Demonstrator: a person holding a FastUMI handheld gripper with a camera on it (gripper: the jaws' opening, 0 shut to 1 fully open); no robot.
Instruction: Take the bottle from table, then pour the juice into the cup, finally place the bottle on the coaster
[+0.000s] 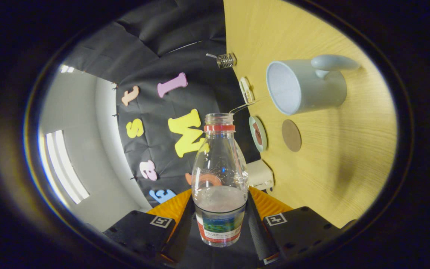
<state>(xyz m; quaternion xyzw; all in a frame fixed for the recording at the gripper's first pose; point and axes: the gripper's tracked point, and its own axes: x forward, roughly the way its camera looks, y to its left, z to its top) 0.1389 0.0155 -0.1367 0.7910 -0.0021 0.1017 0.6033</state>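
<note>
My gripper (220, 215) is shut on a clear plastic bottle (219, 175), both fingers (179, 216) pressing its labelled lower body. The bottle has no cap, a red neck ring, and a little pale juice pooled near the label. The view is rolled about a quarter turn, so the wooden table (330, 168) stands like a wall beside the bottle. A pale blue mug (304, 87) with a handle stands on the table, beyond the bottle's mouth and off to the table side. A round brown coaster (291, 135) lies flat on the table between the mug and my fingers.
Along the table's back edge, against the black cloth, sit a small green dish (258, 133), a pale round object (246, 90), a small clear glass item (226, 60) and a cream box (259, 175). Bare wood lies around the coaster.
</note>
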